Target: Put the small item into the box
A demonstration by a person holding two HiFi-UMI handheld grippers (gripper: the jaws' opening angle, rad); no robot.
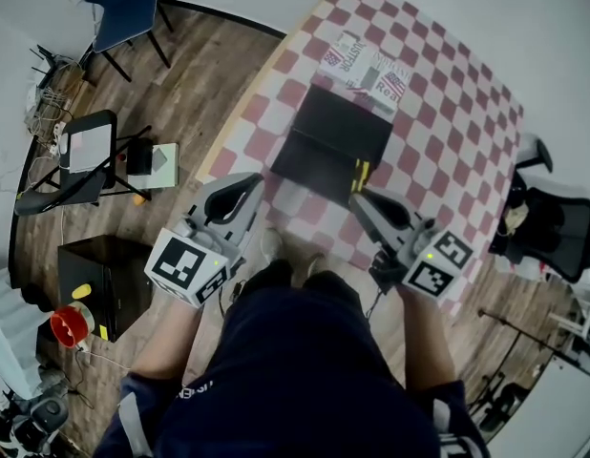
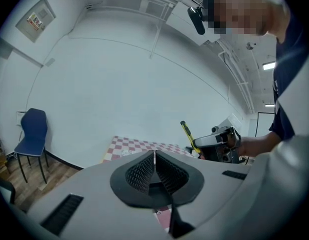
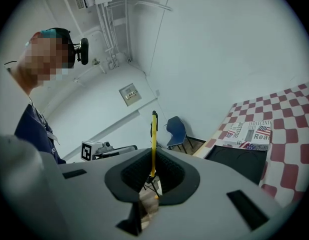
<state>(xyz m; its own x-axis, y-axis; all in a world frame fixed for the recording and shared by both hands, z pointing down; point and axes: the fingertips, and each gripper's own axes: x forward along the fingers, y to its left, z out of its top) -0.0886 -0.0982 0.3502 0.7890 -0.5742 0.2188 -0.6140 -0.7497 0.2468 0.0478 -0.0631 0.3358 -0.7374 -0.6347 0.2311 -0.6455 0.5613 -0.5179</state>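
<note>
A thin yellow-and-black item [image 1: 358, 174] sticks up from my right gripper [image 1: 358, 196], which is shut on it; in the right gripper view the yellow item [image 3: 153, 143] stands upright between the jaws. The open black box [image 1: 331, 141] lies on the red-and-white checkered table [image 1: 438, 113], just beyond both grippers, and shows low at the right as the black box [image 3: 239, 160] in the right gripper view. My left gripper [image 1: 249, 185] is shut and holds nothing; its jaws [image 2: 154, 156] meet tip to tip. From the left gripper view I see the right gripper [image 2: 220, 143] carrying the yellow item [image 2: 187, 135].
A newspaper-print box lid [image 1: 367, 68] lies behind the black box. On the wooden floor at the left stand a blue chair [image 1: 123, 6], a folding stand [image 1: 85, 151], a black crate [image 1: 99, 284] and a red object [image 1: 71, 324]. An office chair [image 1: 548, 227] sits at the right.
</note>
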